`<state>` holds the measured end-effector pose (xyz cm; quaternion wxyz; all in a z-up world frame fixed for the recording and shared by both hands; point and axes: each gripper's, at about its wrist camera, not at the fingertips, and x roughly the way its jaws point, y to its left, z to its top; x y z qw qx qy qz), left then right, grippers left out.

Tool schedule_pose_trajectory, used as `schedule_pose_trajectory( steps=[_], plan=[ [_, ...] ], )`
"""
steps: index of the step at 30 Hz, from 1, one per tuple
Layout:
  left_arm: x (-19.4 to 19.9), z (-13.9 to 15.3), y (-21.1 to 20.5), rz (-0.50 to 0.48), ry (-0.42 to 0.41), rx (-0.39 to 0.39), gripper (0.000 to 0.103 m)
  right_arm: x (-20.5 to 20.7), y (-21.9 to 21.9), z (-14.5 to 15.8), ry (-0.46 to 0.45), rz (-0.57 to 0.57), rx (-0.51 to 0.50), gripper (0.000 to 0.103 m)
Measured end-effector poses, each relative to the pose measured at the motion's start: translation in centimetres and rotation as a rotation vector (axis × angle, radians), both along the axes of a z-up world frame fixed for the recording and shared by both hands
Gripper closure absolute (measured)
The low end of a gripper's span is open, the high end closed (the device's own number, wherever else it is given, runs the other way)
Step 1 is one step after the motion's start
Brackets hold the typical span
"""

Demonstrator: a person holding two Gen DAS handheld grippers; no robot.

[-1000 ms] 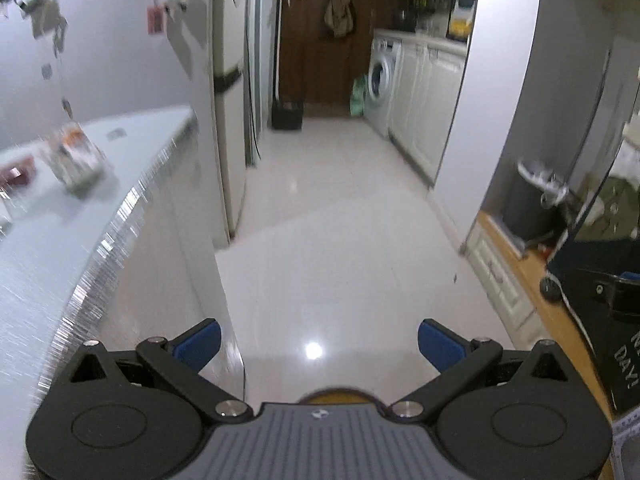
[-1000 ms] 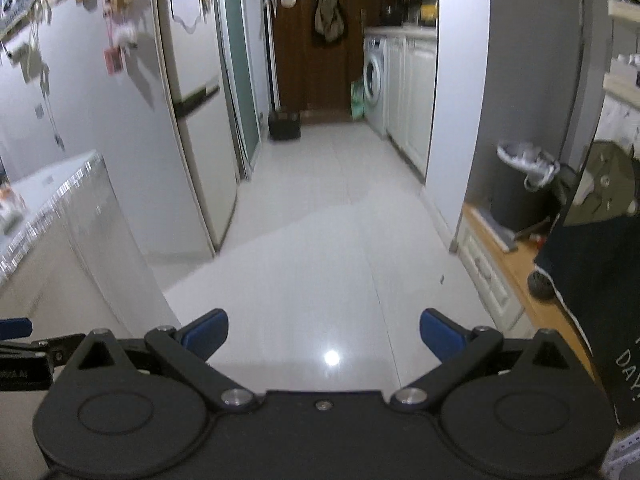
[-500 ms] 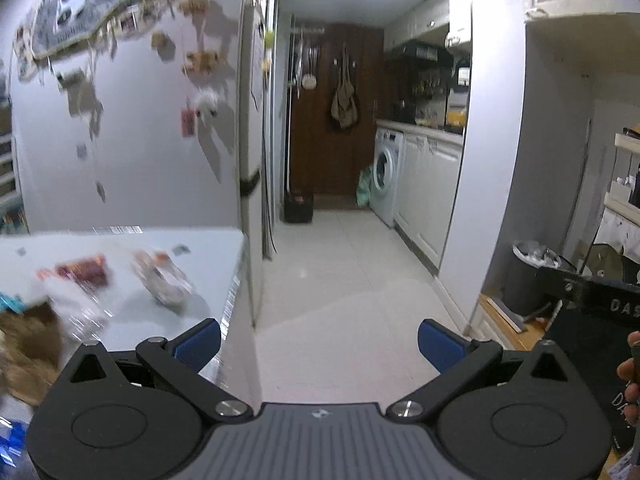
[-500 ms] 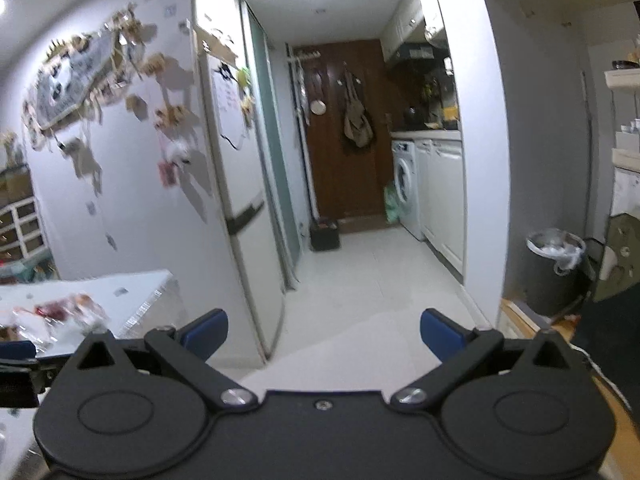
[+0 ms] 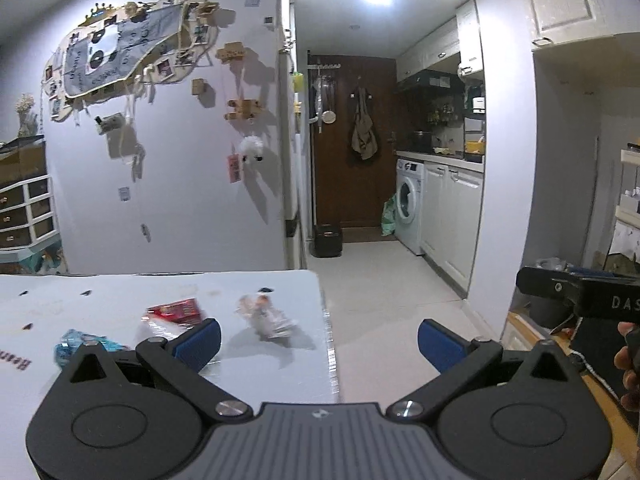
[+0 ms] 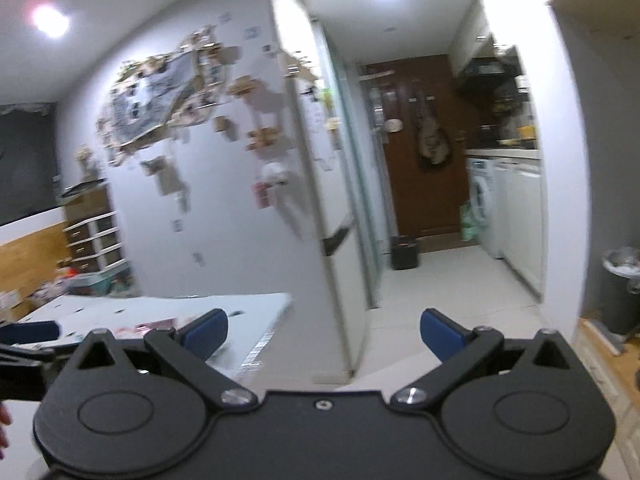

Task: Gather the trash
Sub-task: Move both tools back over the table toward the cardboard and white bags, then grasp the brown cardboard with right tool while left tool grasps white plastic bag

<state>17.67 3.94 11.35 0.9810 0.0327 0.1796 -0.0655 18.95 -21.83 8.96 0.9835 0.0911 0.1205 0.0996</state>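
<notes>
The left gripper (image 5: 319, 340) was matte black, with blue pads (image 5: 199, 343) on its fingers, silver pivot screws and a ribbed grey centre plate. The right gripper (image 6: 323, 332) matched it, though its centre plate was plain black with one small screw.

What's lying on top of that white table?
On the white table: a crumpled clear wrapper, a red packet, a blue wrapper. The left gripper hides the near part.

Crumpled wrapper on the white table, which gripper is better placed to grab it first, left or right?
Left, probably. The left gripper is open, with the crumpled wrapper just ahead, close to its left finger. The right gripper faces the hallway, the table off to its left.
</notes>
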Motion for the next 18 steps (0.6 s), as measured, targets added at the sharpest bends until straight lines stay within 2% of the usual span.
schedule_pose_trajectory(
  steps=[5, 11, 18],
  plan=[
    [-0.7, -0.1, 4.2, 0.018, 0.007, -0.012, 0.000, 0.1, 4.8, 0.2, -0.017, 0.102, -0.065, 0.000],
    [-0.9, -0.1, 9.7, 0.055, 0.016, -0.047, 0.000, 1.2, 10.8, -0.4, 0.027, 0.224, -0.155, 0.000],
    [-1.4, 0.4, 16.1, 0.124, 0.001, 0.013, 0.000, 3.1, 17.8, -0.6, 0.056, 0.335, -0.239, 0.000]
  ],
)
